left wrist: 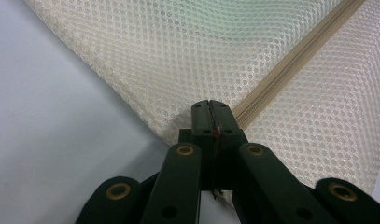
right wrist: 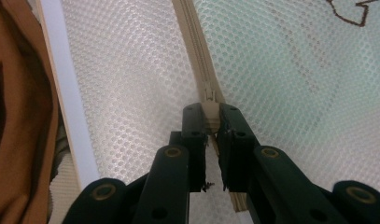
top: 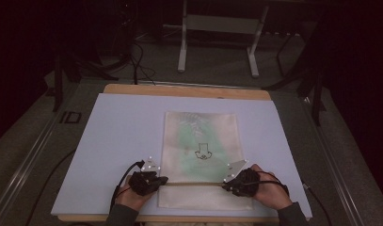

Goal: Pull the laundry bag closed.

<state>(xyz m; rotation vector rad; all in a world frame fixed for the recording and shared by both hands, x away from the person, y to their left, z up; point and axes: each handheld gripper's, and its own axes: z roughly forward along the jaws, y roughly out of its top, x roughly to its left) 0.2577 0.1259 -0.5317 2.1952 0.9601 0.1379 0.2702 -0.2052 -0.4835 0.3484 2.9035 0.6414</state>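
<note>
Handling: cream mesh zip bag (top: 201,155) is judged light, limp and easily bunched; hold is best taken at the beige zipper (right wrist: 197,60) ends.
Look: honeycomb netting, a green item seen faintly inside, a dark outline drawn on it.
Place: laid flat on the white sheet (top: 118,141), near the front edge.
Left gripper (left wrist: 210,112): jaws pressed together on the bag's corner by the zipper end.
Right gripper (right wrist: 211,122): jaws clamped on the zipper tape just behind the slider.
</note>
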